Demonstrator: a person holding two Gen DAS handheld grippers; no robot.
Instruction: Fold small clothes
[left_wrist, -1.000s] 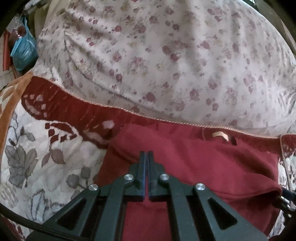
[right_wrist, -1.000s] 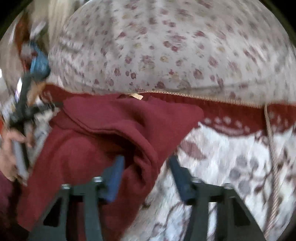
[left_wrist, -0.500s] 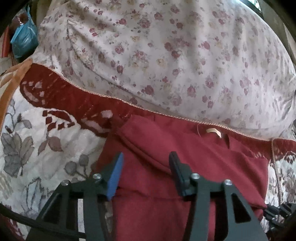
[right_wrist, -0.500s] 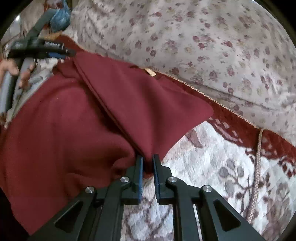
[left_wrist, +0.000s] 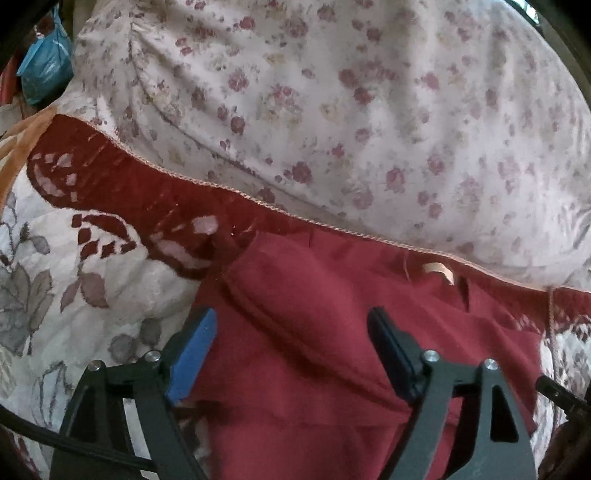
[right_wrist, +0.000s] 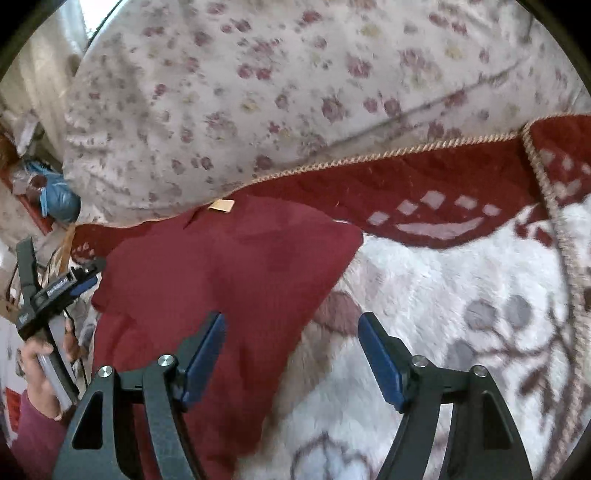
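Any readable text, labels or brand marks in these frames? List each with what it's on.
None can be read.
White print on the black left gripper body, seen from the right wrist: too small and blurred.
Small tan neck tag on the dark red knit garment: no legible print in either view.

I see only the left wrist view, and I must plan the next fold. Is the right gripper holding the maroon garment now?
Observer: No. The right gripper is open and grips nothing.
Operator: Where is it, then?
Observer: It is at the right edge of the maroon garment. One finger is over the cloth and the other is over the floral blanket.
Operator: Does the far right corner lie flat?
Observer: It looks flat on the blanket, to the right of the tan label.
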